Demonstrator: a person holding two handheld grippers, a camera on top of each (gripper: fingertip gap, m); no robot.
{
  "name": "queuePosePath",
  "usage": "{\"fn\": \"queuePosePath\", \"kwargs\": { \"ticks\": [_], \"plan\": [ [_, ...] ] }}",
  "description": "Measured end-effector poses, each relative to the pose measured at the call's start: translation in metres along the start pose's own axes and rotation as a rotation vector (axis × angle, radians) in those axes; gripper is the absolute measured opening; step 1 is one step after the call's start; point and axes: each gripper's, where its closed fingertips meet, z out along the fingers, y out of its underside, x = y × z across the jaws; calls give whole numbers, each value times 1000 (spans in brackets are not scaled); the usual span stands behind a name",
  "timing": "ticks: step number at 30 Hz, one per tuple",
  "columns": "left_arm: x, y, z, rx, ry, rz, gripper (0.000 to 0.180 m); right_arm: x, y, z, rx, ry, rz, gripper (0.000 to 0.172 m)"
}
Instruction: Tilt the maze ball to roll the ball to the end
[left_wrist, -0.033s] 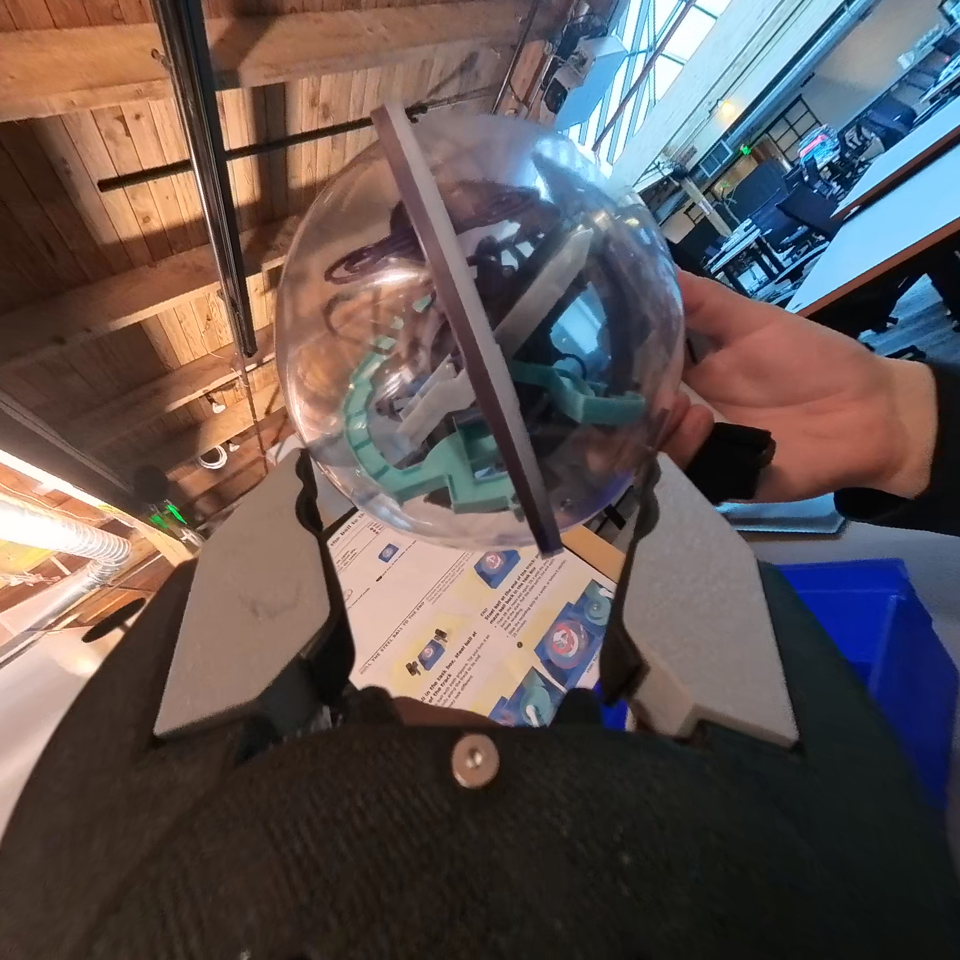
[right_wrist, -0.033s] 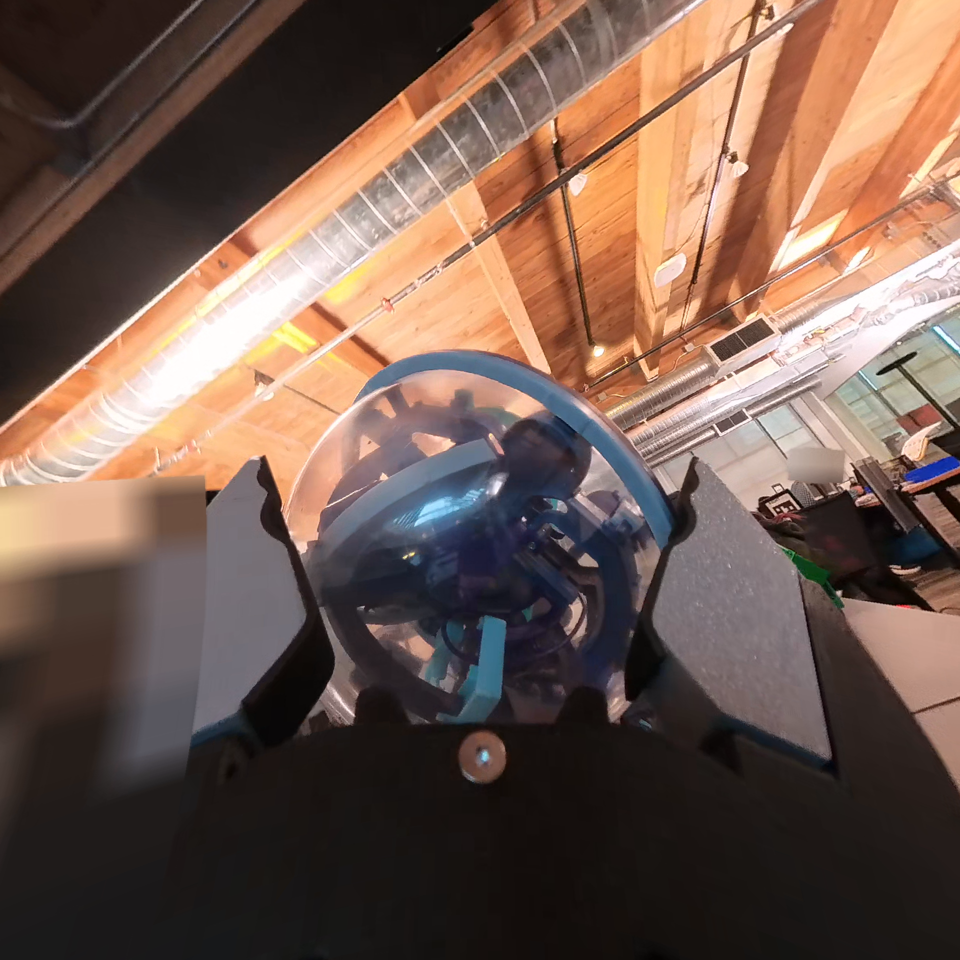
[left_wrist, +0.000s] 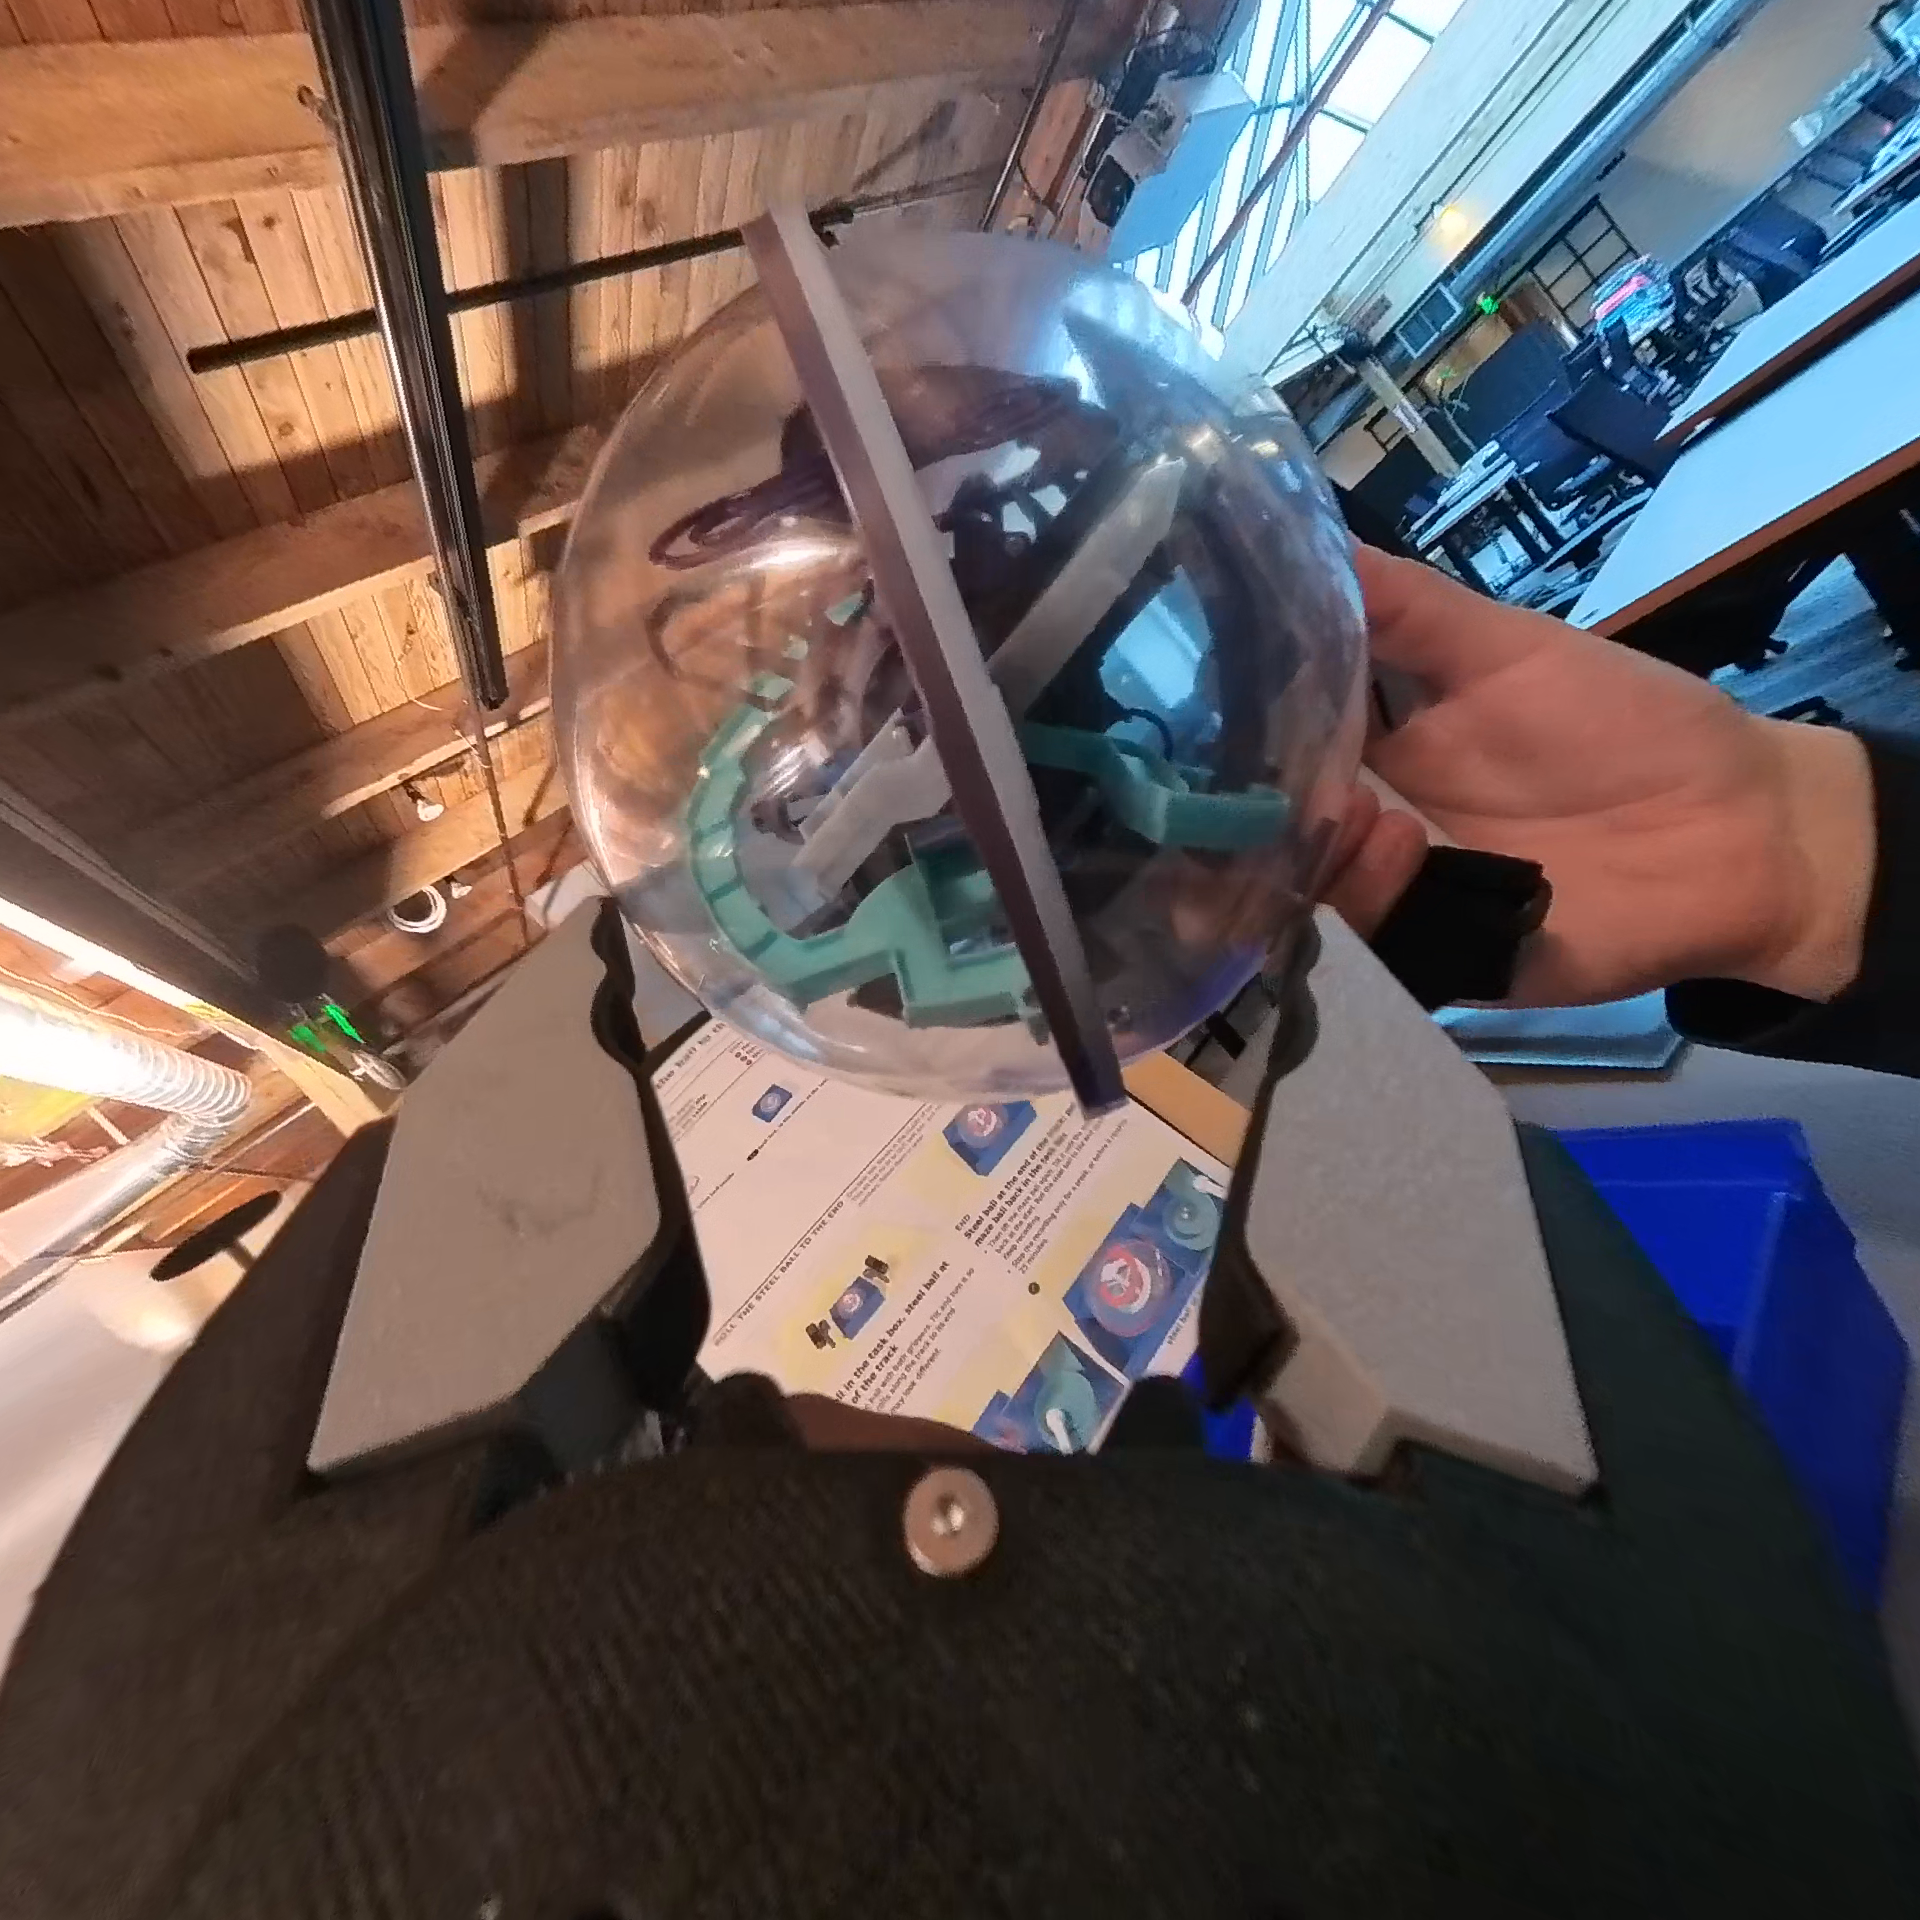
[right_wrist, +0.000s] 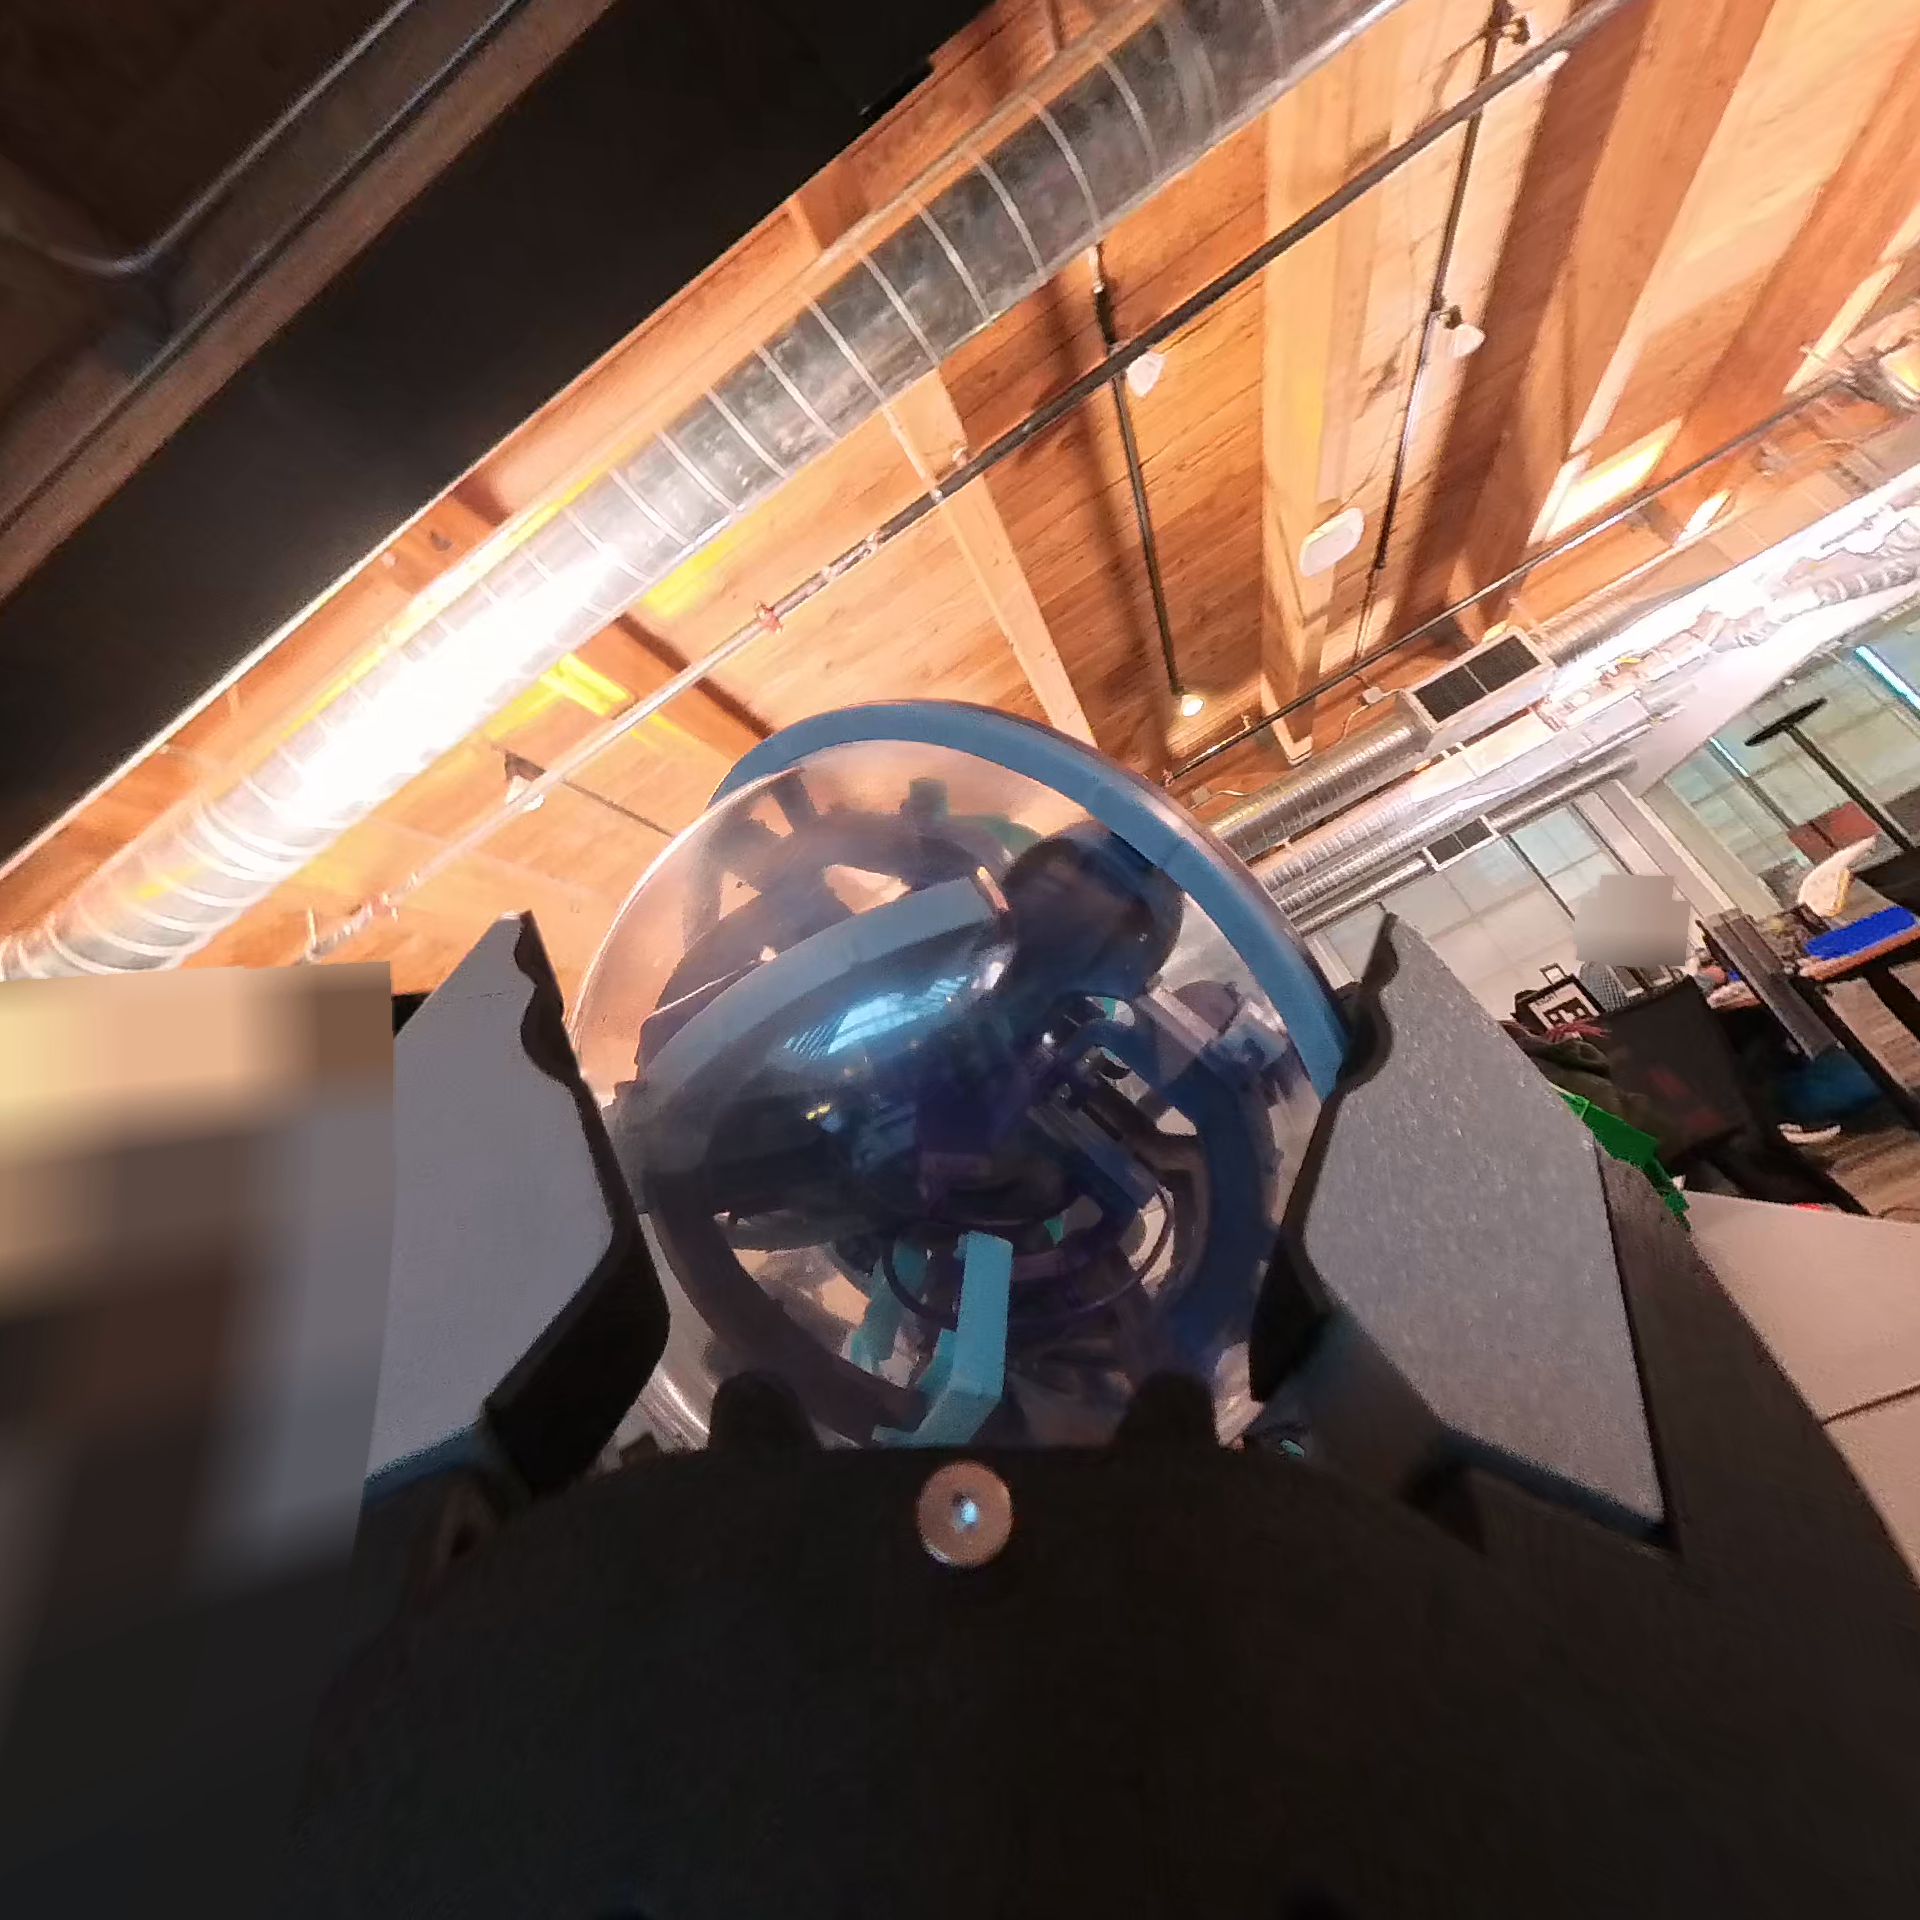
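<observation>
– Clear plastic, that shell. Where's the maze ball (left_wrist: 727, 582)?

– Centre of the left wrist view, up in the air over a printed sheet (left_wrist: 935, 1247), with a blue bin (left_wrist: 1766, 1299) at the right edge. In the right wrist view the maze ball (right_wrist: 790, 1039) fills the middle, against the wooden ceiling.

– Who has it?

– Both. The right tongs (right_wrist: 954, 935) stand wide, and the sphere sits deep between the fingers, one pressed on each flank. The left tongs (left_wrist: 956, 935) are nearly as wide, but only their tips meet the lower curve, left and right of bottom.

– And the hand (left_wrist: 1558, 790) at right of the left view?

– It's behind the sphere. I think it carries the right tongs, not the ball itself.

– How will it handle?

– Light, I'd judge: a hollow shell with thin teal track (left_wrist: 831, 956) inside. It's stiff and won't give, so squeezing harder buys nothing and might crack it. It's also smooth and round, so it can squirt out of a tip grip.

– Best hold?

– Across the widest part, pads opposite each other. The ring (left_wrist: 914, 623) running steeply through the middle could stop slipping if a pad bears against it.

– The small ball inside?

– I can't find it in either view, so I can't say how far along the run is.

– Then?

– I'd tilt slowly, with both wrists together.
</observation>
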Motion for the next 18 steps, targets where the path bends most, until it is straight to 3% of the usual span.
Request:
{"fn": "queuePosePath", "kwargs": {
  "ticks": [11, 18],
  "plan": [
    [-6, -3, -3, 20, 29, -80, 121, 11, -1, 1, 75, 68, 78, 146],
    [-6, -12, -8, 46, 22, -54, 121, 8, 3, 6, 80, 28, 129, 145]
  ]
}}
